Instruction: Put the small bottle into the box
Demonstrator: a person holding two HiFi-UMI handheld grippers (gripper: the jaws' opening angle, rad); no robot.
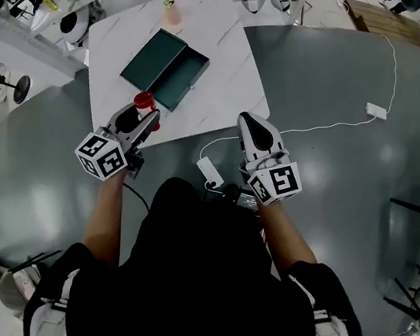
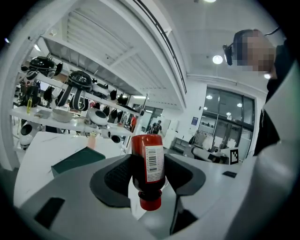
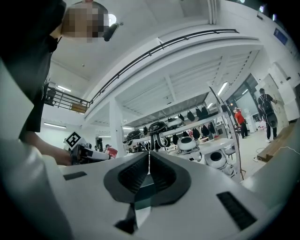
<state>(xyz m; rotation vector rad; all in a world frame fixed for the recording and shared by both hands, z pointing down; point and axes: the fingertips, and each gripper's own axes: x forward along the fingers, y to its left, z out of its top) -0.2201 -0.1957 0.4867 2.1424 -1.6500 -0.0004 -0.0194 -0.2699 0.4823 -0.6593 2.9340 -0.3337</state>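
your left tool is clenched on the small bottle: red, barcode label showing, cap end towards the tool body. it hangs over the near left corner of the table, with the bottle above the table just short of the box. the box is dark green and lies open on the left half of the table. your right tool is pinched closed with nothing in it, over the near right corner.
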